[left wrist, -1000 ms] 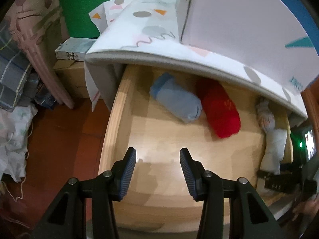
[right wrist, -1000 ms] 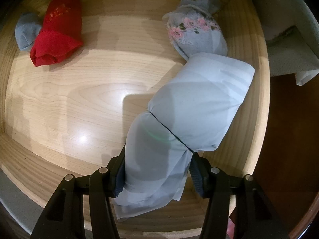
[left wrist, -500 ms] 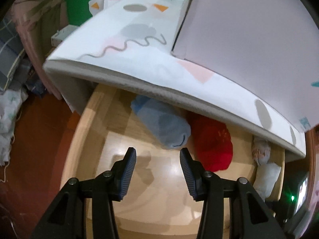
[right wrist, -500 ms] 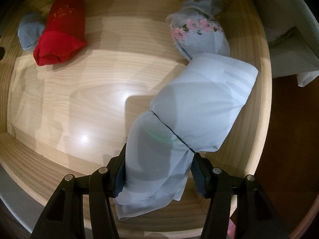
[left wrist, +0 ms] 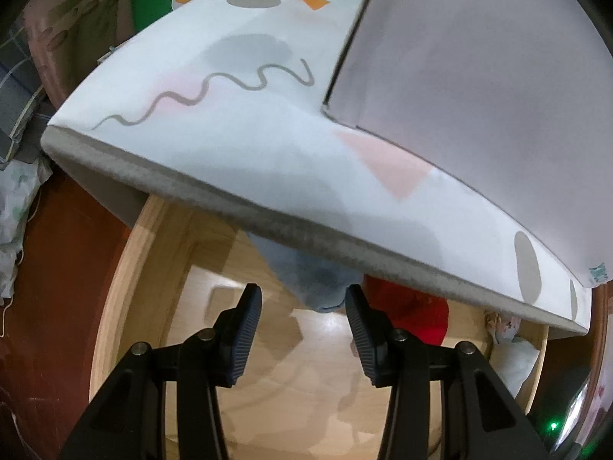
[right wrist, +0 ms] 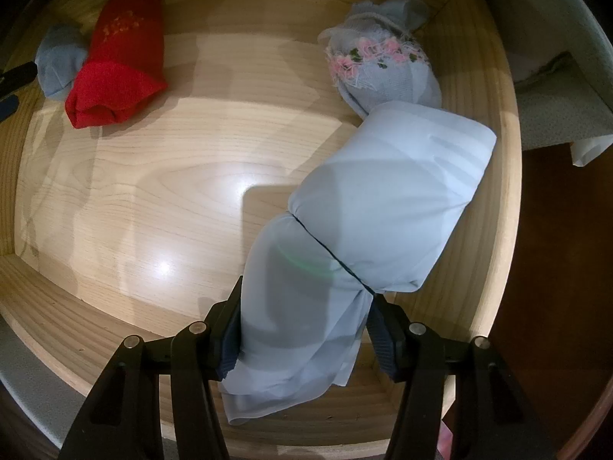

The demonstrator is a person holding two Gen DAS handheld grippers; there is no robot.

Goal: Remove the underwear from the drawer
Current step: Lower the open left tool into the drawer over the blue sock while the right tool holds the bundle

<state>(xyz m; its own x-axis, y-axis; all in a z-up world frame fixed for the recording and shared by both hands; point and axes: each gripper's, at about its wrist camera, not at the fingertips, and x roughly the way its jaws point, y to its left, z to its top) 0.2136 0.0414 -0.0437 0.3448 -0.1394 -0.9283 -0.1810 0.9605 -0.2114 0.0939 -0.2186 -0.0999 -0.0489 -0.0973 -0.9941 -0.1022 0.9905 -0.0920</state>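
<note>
Right tongs (right wrist: pixel 302 329) point straight down into the open wooden drawer (right wrist: pixel 509 161), and their pads press on either side of the near end of the pale blue roll (right wrist: pixel 383 199) of underwear — gripped, though the roll lies on the drawer floor, not yet lifted. That is the 1st piece secured, none out as far as the frames show.

Just beyond it, touching its far end, sits a grey-blue roll with pink floral trim (right wrist: pixel 383 65) in the back corner. Across the drawer floor, well apart, a red roll (right wrist: pixel 118 61) lies at the back, with a small blue roll (right wrist: pixel 59 65) tucked against its side.

Over on the other side, the left tongs (left wrist: pixel 302 329) hang with their pads apart, holding nothing, aimed at that blue roll (left wrist: pixel 310 280), which peeks out from under a patterned white mattress edge (left wrist: pixel 268 176) overhanging the drawer; the red roll (left wrist: pixel 413 314) shows beside it.

So 4 pieces remain inside: 1 gripped, 1 lined up, 2 untouched.
</note>
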